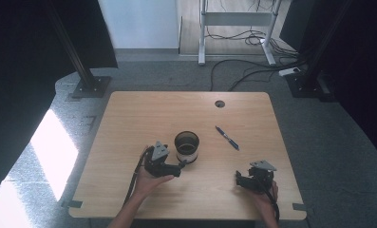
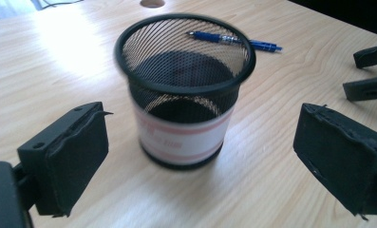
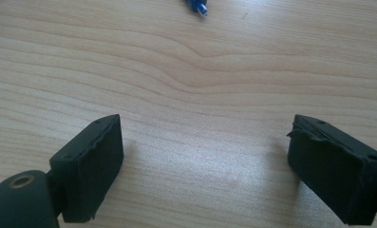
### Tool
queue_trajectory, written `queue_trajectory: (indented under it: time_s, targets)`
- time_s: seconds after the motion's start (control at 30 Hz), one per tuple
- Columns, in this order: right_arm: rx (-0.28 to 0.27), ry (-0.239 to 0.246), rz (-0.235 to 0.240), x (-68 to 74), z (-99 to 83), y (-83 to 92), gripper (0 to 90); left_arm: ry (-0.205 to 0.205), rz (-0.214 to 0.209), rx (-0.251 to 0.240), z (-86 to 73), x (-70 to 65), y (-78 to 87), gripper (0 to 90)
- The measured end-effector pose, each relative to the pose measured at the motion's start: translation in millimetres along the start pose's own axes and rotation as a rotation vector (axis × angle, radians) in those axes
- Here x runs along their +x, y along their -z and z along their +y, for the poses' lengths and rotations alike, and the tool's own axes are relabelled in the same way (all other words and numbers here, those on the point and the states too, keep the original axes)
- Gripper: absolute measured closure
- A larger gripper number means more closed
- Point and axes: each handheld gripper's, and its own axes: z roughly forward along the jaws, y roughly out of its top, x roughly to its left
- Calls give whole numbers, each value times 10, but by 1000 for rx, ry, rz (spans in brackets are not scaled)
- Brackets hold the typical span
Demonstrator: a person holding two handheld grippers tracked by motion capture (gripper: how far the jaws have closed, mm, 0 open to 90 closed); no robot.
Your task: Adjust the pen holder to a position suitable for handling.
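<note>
High view: black wire-mesh pen cup with a white label band (image 1: 186, 147) stands upright near the middle of the light wooden desk (image 1: 129, 118), left tongs (image 1: 181, 167) just beside its near side, not touching. Left gripper view: cup (image 2: 185, 90) sits ahead of wide-apart jaws, nothing between the pads, mesh blurred. Blue ballpoint pen (image 1: 227, 138) lies on the desk beyond and to the right of the cup, apart from it. Right tongs (image 1: 237, 179) hang near the desk's front right, jaws spread wide over bare wood, gripping nothing; pen tip (image 3: 199, 7) at the top edge of the right gripper view.
</note>
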Motion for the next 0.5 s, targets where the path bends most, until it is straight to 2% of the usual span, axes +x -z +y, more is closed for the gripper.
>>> queue_trajectory:
  time_s: [0.07,0.17,0.27,0.33,0.5]
  targets:
    - [0,-1,-2,2,1,0,110,15,6,-1,-46,24,52,54]
    - [0,1,-1,3,1,1,115,39,40,0,-155,81,135,68]
    - [-3,3,0,4,0,4,126,59,37,5,-201,107,163,68]
    - [-3,4,1,4,0,4,127,55,36,35,-260,126,185,69]
    - [-4,4,2,4,0,4,129,60,52,57,-344,162,213,75]
